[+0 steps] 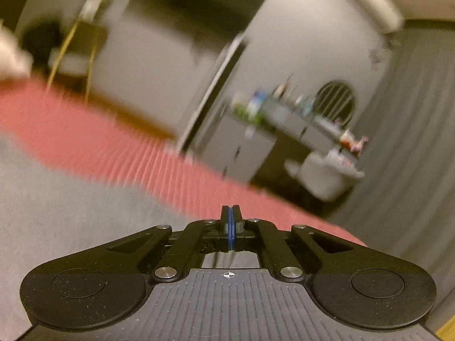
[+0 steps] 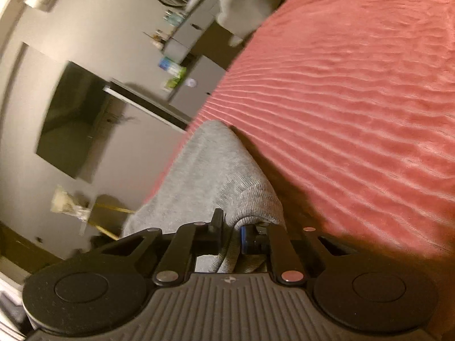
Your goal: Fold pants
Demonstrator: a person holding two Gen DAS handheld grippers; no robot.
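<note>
Grey walls, dark wall TV, cluttered grey cabinets, red ribbed bedspread, warm dim light.

Ribbed red bedspread covers the bed. Beyond its far edge, a black flat screen hangs on the grey wall. Grey low cabinet carries blurred bottles. Round slatted object stands near the cabinet's end.

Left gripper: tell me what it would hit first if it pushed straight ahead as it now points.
Probably the red ribbed bedspread. The left gripper, jaws shut with nothing visible between them, points at its far edge; past that edge stand grey cabinets. Blur leaves depth unclear.
</note>
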